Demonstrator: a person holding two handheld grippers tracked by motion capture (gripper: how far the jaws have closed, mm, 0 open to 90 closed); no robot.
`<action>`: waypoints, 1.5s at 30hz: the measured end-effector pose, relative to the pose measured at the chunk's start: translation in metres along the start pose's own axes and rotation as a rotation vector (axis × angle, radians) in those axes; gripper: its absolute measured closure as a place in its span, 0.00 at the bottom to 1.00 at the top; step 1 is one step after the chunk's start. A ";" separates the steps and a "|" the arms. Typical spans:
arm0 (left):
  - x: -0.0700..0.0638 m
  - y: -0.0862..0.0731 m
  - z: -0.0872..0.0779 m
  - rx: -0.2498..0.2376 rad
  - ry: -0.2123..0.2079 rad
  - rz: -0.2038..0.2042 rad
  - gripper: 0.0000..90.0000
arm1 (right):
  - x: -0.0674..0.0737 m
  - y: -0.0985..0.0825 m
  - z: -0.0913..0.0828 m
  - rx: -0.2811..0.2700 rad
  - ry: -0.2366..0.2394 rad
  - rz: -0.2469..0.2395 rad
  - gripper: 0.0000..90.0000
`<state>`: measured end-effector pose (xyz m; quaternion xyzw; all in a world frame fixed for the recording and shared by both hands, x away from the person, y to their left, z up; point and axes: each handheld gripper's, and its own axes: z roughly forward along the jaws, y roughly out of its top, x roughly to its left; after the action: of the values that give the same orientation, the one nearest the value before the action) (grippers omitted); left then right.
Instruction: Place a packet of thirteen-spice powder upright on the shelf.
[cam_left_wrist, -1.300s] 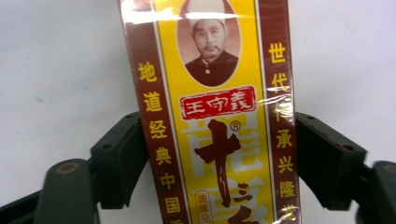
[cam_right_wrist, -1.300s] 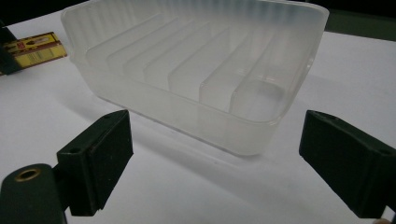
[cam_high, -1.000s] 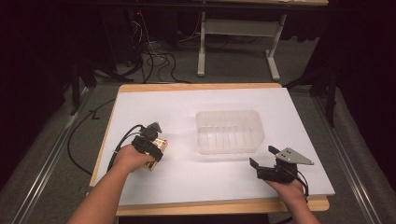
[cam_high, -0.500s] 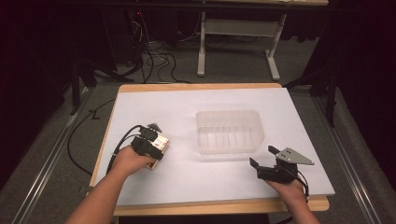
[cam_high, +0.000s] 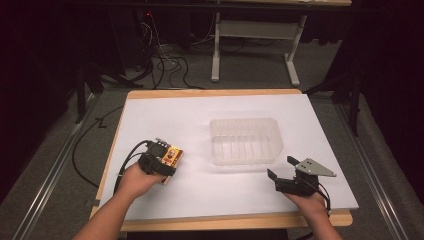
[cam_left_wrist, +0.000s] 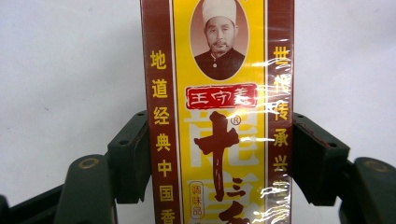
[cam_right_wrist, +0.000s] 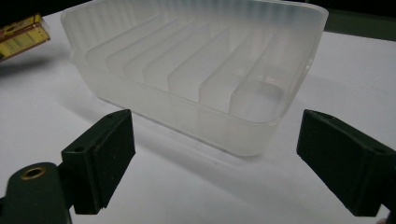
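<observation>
Spice box (cam_left_wrist: 219, 116) sits clamped between my left fingers (cam_left_wrist: 135, 158), pads pressed on both long sides, wrapper glossy, yellow front with red borders facing up. In the high view that box (cam_high: 172, 157) is at about 8 o'clock on the bench, well apart from the tray.

Largest first:
- Bench (cam_high: 165, 115), white sheet over a wooden top, takes up the middle of the high view.
- Clear plastic tray (cam_high: 246, 141), ribbed inside, just right of bench centre, roughly 3 o'clock from the box. In the right gripper view the tray (cam_right_wrist: 196, 70) lies straight ahead at 12 o'clock, apart from my fingers, with the box (cam_right_wrist: 21, 35) peeking in at 10 o'clock.
- My left gripper (cam_high: 165, 159) at 8 o'clock of the bench, gripping the spice box, my left hand (cam_high: 135, 181) behind it.
- My right gripper (cam_high: 282, 167) at 5 o'clock of the bench, near the tray's near right corner, not touching it. Its fingers (cam_right_wrist: 100, 154) stand wide apart with nothing between them, just bare sheet.
- My right hand (cam_high: 312, 202) near the bench's front edge.
</observation>
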<state>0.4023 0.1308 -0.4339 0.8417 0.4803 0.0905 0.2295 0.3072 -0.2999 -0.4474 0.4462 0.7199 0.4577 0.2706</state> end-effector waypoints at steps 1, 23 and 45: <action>-0.004 -0.003 -0.002 -0.059 0.002 -0.016 0.36 | 0.000 0.000 0.000 0.000 0.000 0.000 0.13; -0.019 -0.028 -0.018 -0.303 -0.032 0.063 0.36 | 0.001 0.000 -0.001 -0.007 0.003 -0.010 0.15; -0.061 -0.044 -0.021 -0.645 -0.106 0.037 0.36 | 0.007 0.003 -0.003 -0.015 0.035 -0.042 0.20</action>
<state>0.3293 0.1046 -0.4321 0.7379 0.3989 0.1982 0.5071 0.3030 -0.2945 -0.4436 0.4207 0.7302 0.4653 0.2708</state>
